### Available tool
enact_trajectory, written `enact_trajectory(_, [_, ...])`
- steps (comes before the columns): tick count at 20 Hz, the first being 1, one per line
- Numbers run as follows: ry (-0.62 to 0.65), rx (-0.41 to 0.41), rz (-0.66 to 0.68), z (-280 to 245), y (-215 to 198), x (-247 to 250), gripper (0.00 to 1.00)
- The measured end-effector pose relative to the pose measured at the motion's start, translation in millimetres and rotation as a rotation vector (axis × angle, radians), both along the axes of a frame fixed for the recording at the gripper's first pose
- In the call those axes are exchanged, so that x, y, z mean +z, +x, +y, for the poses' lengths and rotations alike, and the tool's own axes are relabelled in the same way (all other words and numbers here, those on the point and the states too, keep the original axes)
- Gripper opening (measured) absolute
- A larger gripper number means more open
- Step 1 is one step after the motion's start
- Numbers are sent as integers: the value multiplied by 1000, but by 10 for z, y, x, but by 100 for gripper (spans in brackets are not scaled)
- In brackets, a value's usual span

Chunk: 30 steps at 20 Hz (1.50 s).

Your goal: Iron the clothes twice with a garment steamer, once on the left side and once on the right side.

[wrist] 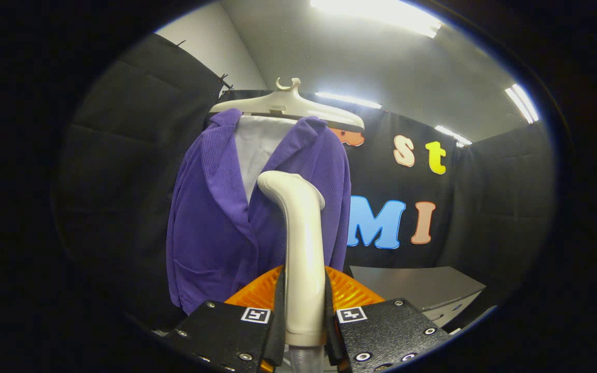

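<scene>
A: Where do your jaws stand?

B: Your gripper (304, 311) has its 2 jaws clamped on the steamer (301, 248), low in the centre of the frame, handle upright between them.

A: And the clothes?

B: The purple jacket (215, 223) hangs on a pale hanger (288, 106), left of centre, just beyond the steamer's head. A grey surface (417, 285) sits lower right.

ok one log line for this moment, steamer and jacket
gripper shut on steamer handle | steamer head near purple jacket front | jacket on hanger
</scene>
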<state>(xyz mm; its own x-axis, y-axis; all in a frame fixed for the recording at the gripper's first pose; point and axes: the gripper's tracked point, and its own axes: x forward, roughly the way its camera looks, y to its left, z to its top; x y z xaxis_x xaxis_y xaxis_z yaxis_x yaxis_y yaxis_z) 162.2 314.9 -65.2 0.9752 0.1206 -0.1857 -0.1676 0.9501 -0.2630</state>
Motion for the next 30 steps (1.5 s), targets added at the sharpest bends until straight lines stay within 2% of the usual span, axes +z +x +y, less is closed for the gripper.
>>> enact_trajectory(11, [-93,21,174,-177,-408,-1112,32])
enact_trajectory(17, [-124,1,228,-349,-600,-1558,32])
enact_trajectory(21, [-144,22,273,-381,-751,-1807,32])
enact_trajectory(24, [-154,45,354,-406,-903,-2098,32])
enact_trajectory(27, [-136,57,369,-407,-983,-2086,32])
enact_trajectory(30, [-115,98,302,-337,-1096,-1796,32])
